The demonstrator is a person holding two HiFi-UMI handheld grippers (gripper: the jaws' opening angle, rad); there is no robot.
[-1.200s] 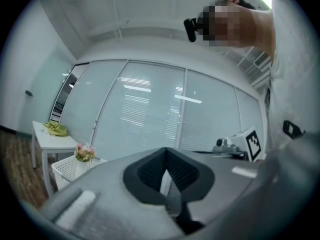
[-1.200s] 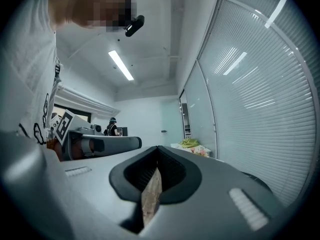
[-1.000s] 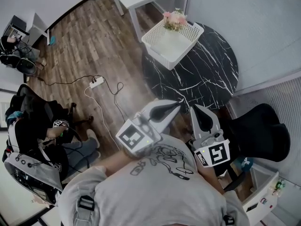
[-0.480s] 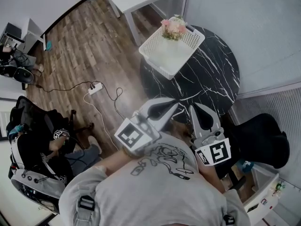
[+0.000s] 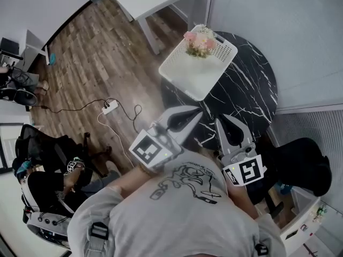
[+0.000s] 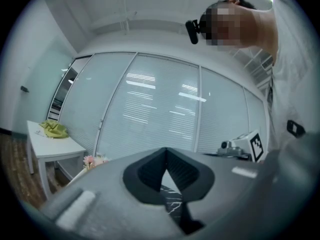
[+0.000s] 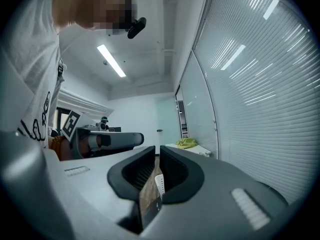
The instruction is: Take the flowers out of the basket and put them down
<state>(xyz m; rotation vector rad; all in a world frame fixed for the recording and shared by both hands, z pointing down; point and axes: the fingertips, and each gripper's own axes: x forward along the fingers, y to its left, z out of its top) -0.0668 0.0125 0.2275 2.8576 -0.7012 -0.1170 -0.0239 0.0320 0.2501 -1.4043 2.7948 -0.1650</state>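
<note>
Evidently, left hand-held gripper [image 5: 199, 112] and right hand-held gripper [image 5: 224, 120] are closed and empty: flowers [image 5: 199, 40] in the basket [image 5: 195, 75] sit well ahead.

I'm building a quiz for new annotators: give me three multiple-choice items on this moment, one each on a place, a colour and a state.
1. What colour is the round table? A) white B) black with white veins C) wood brown
2. Where are the flowers? A) in the white basket B) on the table beside it C) on the floor
3. How are the right tongs? A) wide open B) shut on flowers C) shut, empty
Answers: 1 B, white veins on black; 2 A, pink blooms in its far corner; 3 C, jaws closed, nothing between.
</note>
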